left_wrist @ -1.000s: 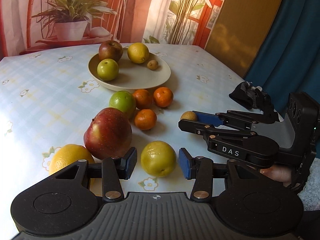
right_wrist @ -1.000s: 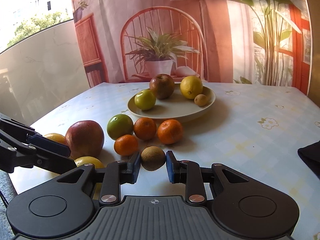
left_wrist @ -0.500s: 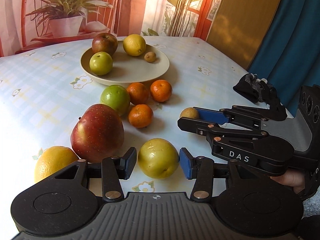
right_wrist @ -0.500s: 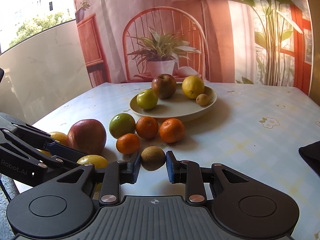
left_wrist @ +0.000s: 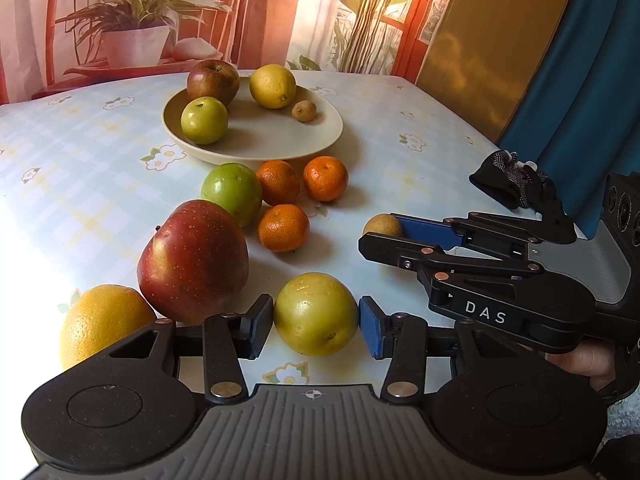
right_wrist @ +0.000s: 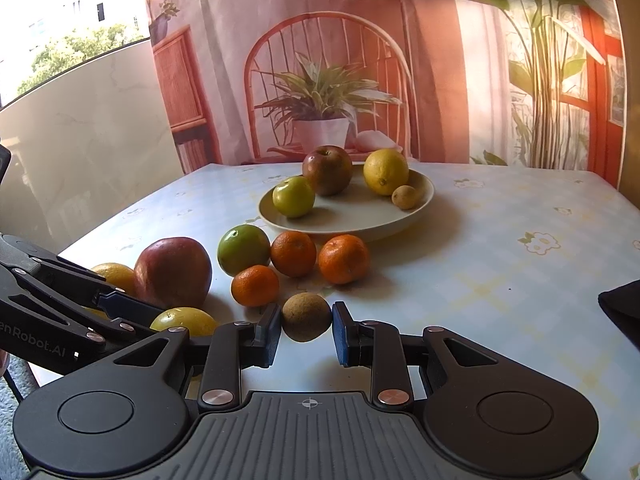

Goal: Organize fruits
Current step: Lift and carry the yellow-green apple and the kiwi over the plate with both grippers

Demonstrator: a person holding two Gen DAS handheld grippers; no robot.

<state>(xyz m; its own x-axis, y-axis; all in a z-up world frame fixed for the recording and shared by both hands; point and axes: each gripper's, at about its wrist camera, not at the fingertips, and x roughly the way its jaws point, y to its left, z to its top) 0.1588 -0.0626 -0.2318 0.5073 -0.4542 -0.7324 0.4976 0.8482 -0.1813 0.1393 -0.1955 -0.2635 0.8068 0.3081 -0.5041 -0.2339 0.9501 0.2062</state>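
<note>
Round, rough brown kiwi (right_wrist: 306,317) clamped in right claw (right_wrist: 305,330).

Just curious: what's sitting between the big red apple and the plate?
In the left wrist view, a green apple lies between the red apple and the plate, with three mandarins alongside it.

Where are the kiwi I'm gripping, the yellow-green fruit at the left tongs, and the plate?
kiwi (right_wrist: 306,317): right wrist view, middle of its brown skin.
yellow-green fruit (left_wrist: 315,314): left wrist view, centre of its front face.
plate (left_wrist: 256,151): left wrist view, bare near rim.
</note>
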